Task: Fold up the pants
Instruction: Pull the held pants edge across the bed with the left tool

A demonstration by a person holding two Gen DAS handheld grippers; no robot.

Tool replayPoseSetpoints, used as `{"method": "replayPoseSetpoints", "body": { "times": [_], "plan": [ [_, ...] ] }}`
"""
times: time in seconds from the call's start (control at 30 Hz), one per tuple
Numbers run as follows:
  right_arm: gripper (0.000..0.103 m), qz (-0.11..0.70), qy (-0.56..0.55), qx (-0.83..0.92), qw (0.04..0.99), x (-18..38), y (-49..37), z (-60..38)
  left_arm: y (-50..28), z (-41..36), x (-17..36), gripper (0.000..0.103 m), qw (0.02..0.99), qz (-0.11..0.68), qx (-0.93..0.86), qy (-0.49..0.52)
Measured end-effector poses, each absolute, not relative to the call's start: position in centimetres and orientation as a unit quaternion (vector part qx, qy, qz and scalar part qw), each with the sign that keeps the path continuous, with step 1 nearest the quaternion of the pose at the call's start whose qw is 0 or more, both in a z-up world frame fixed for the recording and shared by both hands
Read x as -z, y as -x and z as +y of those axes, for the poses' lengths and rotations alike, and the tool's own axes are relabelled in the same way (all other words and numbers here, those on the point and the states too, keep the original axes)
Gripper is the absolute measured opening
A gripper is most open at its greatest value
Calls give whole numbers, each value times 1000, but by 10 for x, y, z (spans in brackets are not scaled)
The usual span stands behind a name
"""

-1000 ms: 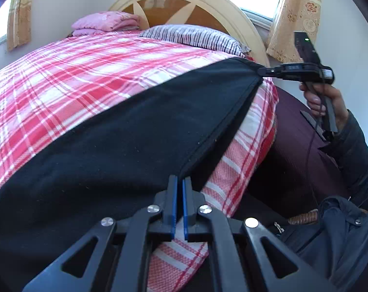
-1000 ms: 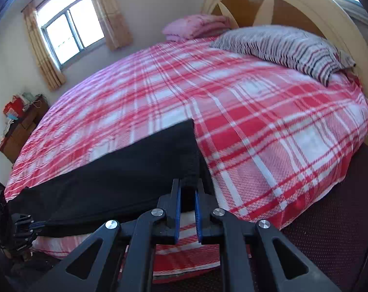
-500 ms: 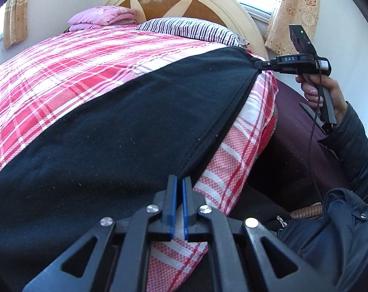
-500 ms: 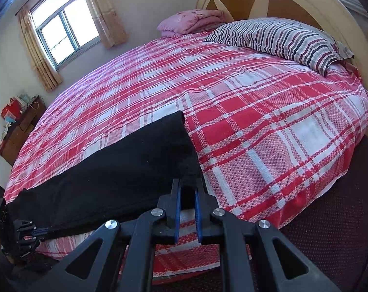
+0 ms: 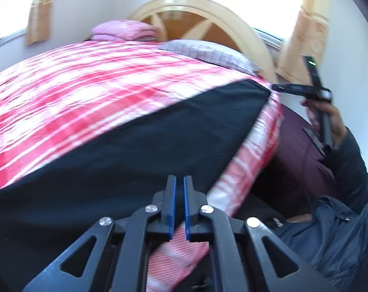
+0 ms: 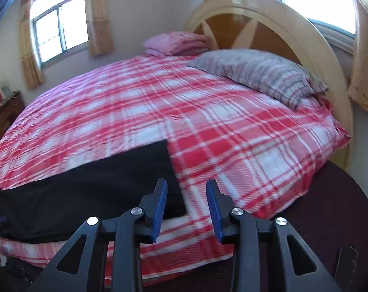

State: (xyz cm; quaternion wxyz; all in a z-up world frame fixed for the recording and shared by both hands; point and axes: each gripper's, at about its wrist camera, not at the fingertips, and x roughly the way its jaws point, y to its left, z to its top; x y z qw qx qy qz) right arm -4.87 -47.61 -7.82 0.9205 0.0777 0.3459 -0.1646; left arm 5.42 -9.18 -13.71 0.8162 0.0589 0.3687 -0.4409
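Black on red plaid
Black pants lie on a red-and-white plaid bedspread; striped grey pillow, pink blanket, cream headboard.

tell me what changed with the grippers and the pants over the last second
The right gripper let go of the black pants: its jaws are opening and nothing is between them; the cloth corner lies on the plaid bedspread. The left gripper stayed shut; in its view no cloth shows between the pads. The pants stayed spread along the bed edge, pillow untouched.
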Motion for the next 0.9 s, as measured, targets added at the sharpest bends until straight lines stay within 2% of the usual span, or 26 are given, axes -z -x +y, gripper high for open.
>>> {"method": "replayPoseSetpoints", "body": {
  "times": [0.2, 0.43, 0.57, 0.73, 0.83, 0.9],
  "plan": [
    [35, 363, 21, 49, 930, 83, 23, -378, -78, -71, 161, 6, 821, 411, 395, -32],
    [35, 417, 76, -93, 901, 132, -6, -273, -66, -82, 184, 8, 781, 449, 432, -47],
    [36, 443, 101, -97, 885, 160, -8, -264, -59, -78, 186, 8, 770, 459, 441, -45],
    [35, 437, 76, -105, 890, 146, -3, -273, -60, -59, 164, 8, 799, 433, 411, -65],
    [35, 419, 78, -114, 898, 137, -3, -262, -68, -36, 157, 17, 819, 425, 381, -58],
    [36, 416, 84, -129, 896, 136, -6, -251, -70, -30, 164, 29, 822, 433, 363, -67]
  ]
}}
